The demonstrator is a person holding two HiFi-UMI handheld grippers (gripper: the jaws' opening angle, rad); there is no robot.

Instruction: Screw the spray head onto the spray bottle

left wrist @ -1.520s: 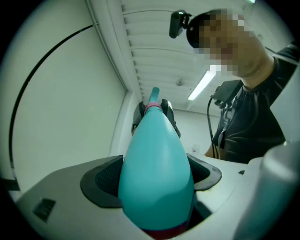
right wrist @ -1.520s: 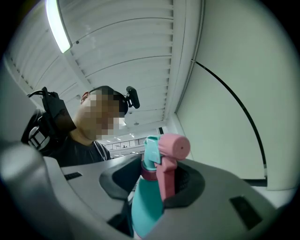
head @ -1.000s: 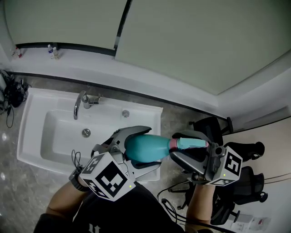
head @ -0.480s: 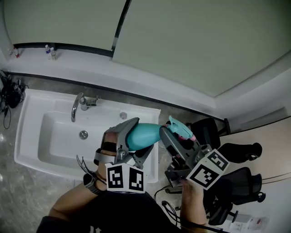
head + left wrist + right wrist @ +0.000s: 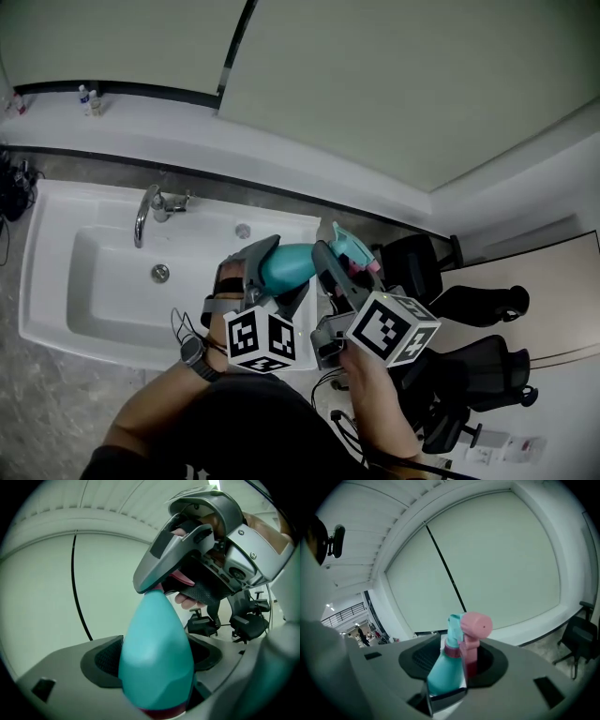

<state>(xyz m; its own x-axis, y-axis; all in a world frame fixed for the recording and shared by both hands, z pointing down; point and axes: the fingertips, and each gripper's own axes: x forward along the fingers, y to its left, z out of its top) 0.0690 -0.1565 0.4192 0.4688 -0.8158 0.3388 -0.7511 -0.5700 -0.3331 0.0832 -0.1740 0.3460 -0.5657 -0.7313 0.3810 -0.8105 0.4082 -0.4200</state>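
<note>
A teal spray bottle (image 5: 289,265) is held over the sink's right end, and my left gripper (image 5: 267,272) is shut on its body. In the left gripper view the bottle (image 5: 157,653) fills the gap between the jaws and narrows away from the camera. My right gripper (image 5: 339,272) meets it at the neck and is shut on the teal and pink spray head (image 5: 353,251). In the right gripper view the spray head (image 5: 461,644) stands between the jaws, its pink nozzle (image 5: 477,624) uppermost. The join of head and bottle neck is hidden behind the right gripper (image 5: 206,559).
A white sink (image 5: 56,281) with a chrome tap (image 5: 150,208) lies below left. Black office chairs (image 5: 469,309) stand at the right. Small bottles (image 5: 86,98) sit on the far ledge, and dark cables (image 5: 14,187) hang at the left edge.
The right gripper has turned with the spray head, from lying sideways at the right to pointing away beside the bottle's neck. Both grippers have drawn closer together.
</note>
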